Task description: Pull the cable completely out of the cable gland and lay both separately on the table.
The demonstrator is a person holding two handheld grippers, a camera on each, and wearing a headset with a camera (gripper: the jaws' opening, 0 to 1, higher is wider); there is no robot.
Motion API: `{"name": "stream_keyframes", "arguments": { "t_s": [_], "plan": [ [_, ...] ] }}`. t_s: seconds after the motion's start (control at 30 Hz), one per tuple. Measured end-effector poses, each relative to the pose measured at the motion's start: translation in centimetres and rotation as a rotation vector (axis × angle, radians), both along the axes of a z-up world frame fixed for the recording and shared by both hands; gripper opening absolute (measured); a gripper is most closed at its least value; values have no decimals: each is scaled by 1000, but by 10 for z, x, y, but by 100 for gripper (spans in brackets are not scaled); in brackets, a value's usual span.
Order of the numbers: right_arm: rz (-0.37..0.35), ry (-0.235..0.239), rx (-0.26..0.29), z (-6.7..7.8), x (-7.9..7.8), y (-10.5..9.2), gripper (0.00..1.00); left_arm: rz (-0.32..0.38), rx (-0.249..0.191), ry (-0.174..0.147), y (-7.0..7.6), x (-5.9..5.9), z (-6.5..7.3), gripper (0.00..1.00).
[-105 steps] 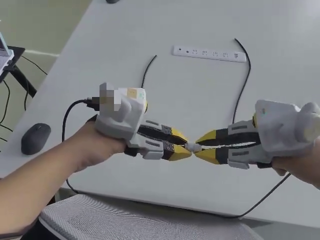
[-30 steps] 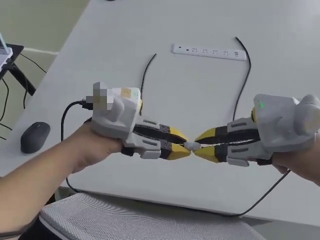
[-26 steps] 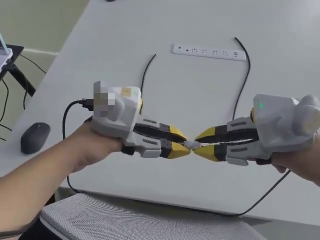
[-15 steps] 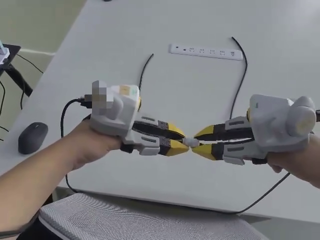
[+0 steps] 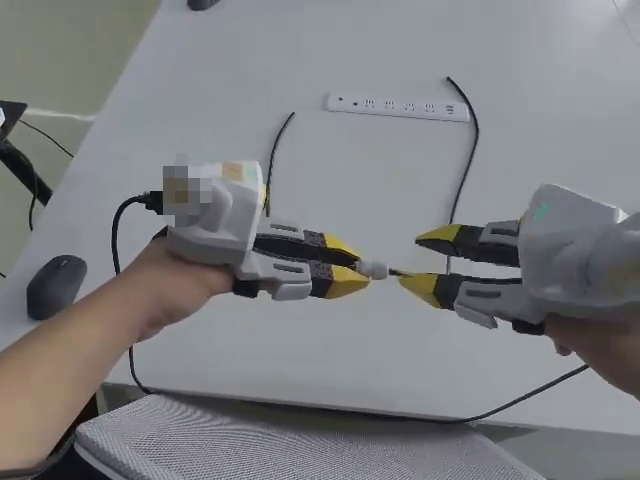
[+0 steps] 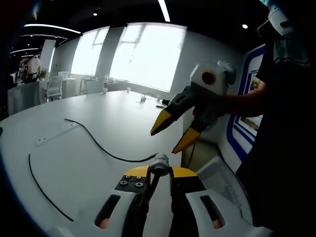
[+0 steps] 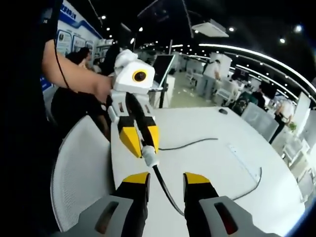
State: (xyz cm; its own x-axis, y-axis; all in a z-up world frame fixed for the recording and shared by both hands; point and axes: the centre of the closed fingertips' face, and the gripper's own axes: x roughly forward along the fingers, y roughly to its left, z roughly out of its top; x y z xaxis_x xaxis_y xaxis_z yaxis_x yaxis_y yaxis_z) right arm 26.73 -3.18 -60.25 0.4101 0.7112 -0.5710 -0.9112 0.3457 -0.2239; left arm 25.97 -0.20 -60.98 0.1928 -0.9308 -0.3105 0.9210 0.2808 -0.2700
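Head view first: the left gripper (image 5: 357, 276) is clamped on the small grey cable gland (image 5: 376, 269), held in the air above the near part of the table (image 5: 330, 60). The right gripper (image 5: 428, 262) faces it with jaws spread wide and nothing gripped. A short dark run of cable (image 5: 396, 272) reaches from the gland toward its lower jaw. A power strip (image 5: 395, 105) lies well back on the table.

Left gripper view: the gland (image 6: 159, 162) sits pinched at the very tips of this gripper (image 6: 159, 173), a shallow hold as far as I can judge. The right gripper (image 6: 165, 141) hangs beyond it, open.

Right gripper view: the cable (image 7: 165, 190) runs from the gland (image 7: 149, 159) down the gap between this gripper's (image 7: 167, 178) parted jaws, touching neither that I can see. The left gripper (image 7: 143, 144) grips the gland from the far side.

The cable looks not yet free of the gland, so the step in hand is a bite on the cable and a pull. It would go best with the right gripper closing on the cable just beside the gland. It should then draw away along the gland's own axis, with no sideways bend, while the left holds firm. Since the gland is held only at the tips, a jerk could twist it loose, so a steady pull seems safer.
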Motion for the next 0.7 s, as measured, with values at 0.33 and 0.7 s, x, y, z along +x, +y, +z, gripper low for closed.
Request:
{"name": "stream_keyframes", "arguments": {
  "t_s": [0.33,0.7],
  "plan": [
    [-64,-62,-37,-15,9,-1,13,8,0,3,-2,4,4,15],
    [-15,-85,-73,-20,-1,10,8,12,16,10,-5,0,0,15]
  ]
}}
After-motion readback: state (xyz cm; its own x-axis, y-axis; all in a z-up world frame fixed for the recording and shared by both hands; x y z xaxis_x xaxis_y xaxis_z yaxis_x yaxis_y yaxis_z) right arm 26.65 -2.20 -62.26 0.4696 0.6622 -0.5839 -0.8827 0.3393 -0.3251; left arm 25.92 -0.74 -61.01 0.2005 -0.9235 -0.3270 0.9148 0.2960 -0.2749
